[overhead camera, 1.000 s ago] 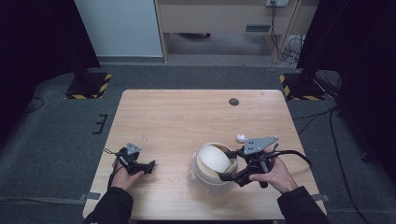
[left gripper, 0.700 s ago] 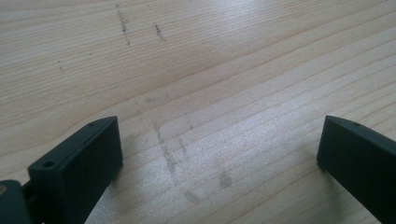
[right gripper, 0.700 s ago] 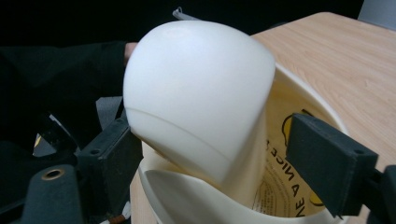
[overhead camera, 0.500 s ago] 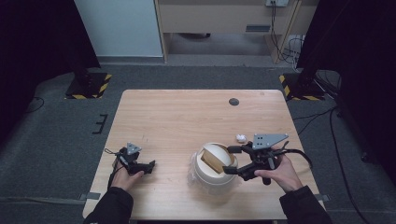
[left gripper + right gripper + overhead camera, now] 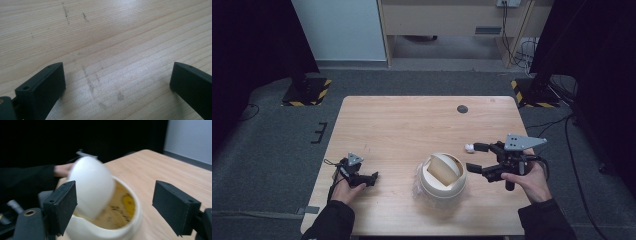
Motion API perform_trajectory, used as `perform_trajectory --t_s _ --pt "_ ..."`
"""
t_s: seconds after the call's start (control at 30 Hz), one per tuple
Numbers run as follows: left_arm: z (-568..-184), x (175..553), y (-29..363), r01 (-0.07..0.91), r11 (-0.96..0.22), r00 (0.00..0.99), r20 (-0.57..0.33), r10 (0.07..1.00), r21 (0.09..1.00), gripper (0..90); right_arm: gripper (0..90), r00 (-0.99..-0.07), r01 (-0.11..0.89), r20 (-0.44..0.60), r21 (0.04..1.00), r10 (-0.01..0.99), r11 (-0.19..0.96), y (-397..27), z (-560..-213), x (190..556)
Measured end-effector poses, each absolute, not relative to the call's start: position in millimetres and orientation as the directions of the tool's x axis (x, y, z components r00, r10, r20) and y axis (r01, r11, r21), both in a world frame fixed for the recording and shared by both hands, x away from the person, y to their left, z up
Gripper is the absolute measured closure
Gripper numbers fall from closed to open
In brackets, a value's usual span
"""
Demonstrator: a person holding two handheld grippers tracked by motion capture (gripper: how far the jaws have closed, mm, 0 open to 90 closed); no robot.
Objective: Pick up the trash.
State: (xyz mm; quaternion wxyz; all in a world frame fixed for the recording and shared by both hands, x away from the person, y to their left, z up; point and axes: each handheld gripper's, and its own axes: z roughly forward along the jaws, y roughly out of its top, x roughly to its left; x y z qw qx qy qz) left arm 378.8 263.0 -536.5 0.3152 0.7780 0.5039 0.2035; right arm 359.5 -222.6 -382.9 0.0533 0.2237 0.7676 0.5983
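Black jaws of the right gripper [image 5: 476, 157] stand wide apart with nothing between them, pointing at the cream bowl [image 5: 443, 175] from just beside its right rim. In the right gripper view the same gap frames the bowl [image 5: 105, 220], and the jaws touch neither it nor its contents. Inside the bowl a white rounded piece [image 5: 91, 185], perhaps a lid or a smaller cup, leans tilted against the inner wall; it is blurred, so its exact shape cannot be told. Below that piece the bowl's inside looks tan with a yellow patch. Crumpled clear plastic [image 5: 418, 179] lies against the bowl's left side. A small white object [image 5: 469, 147] sits on the wood beyond the bowl's right edge, close to the far jaw tip; whether it touches the jaw is not clear.

Well to the left of the bowl, the left gripper [image 5: 371, 177] rests low over the table [image 5: 402, 125], jaws likewise spread and empty, with bare wood grain [image 5: 117, 62] between them.

As a judgement, the white piece appears to have been placed in the bowl and let go, so that step looks done. What seems left is to draw the right gripper clear, and perhaps settle the leaning piece flat.
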Motion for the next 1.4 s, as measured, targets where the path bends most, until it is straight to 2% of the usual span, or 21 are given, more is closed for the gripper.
perform_trajectory --t_s 0.03,0.07,0.23,0.6,0.7,0.77,0.8,1.17,1.4 --pt "-536.4 378.8 263.0 0.656 -0.294 0.410 -0.001 0.912 0.695 0.0 19.6 -0.894 0.280 0.186 0.942 0.407 0.184 -222.6 -382.9 359.5" --pt "-536.5 378.8 263.0 0.656 -0.294 0.409 -0.001 0.912 0.696 0.0 19.6 -0.873 0.276 0.162 0.942 0.461 0.192 -227.2 -385.4 362.8" --pt "-536.5 378.8 263.0 0.656 -0.294 0.409 -0.001 0.912 0.695 0.0 19.0 -0.816 0.286 0.143 0.942 0.560 0.177 -232.9 -394.8 370.6" --pt "-536.5 378.8 263.0 0.656 -0.294 0.410 -0.001 0.912 0.696 0.0 20.7 -0.725 0.314 0.118 0.933 0.679 0.174 -244.3 -421.8 387.6" --pt "-536.5 378.8 263.0 0.656 -0.294 0.410 -0.001 0.912 0.696 0.0 18.3 -0.698 0.311 0.091 0.932 0.711 0.186 -246.3 -427.6 393.5" --pt "-536.5 378.8 263.0 0.656 -0.294 0.410 -0.001 0.912 0.696 0.0 20.7 -0.669 0.317 0.073 0.928 0.739 0.196 -246.8 -434.1 400.5" --pt "-536.5 378.8 263.0 0.656 -0.294 0.410 -0.001 0.912 0.695 0.0 23.7 -0.667 0.312 0.057 0.927 0.743 0.209 -247.4 -437.1 403.2" --pt "-536.4 378.9 263.0 0.655 -0.295 0.411 -0.001 0.912 0.695 0.0 26.1 -0.609 0.353 0.028 0.905 0.792 0.239 -245.8 -454.9 421.8" --pt "-536.4 378.9 263.0 0.655 -0.295 0.411 -0.001 0.911 0.695 0.0 30.7 -0.610 0.371 0.000 0.884 0.793 0.285 -234.8 -463.9 436.2"
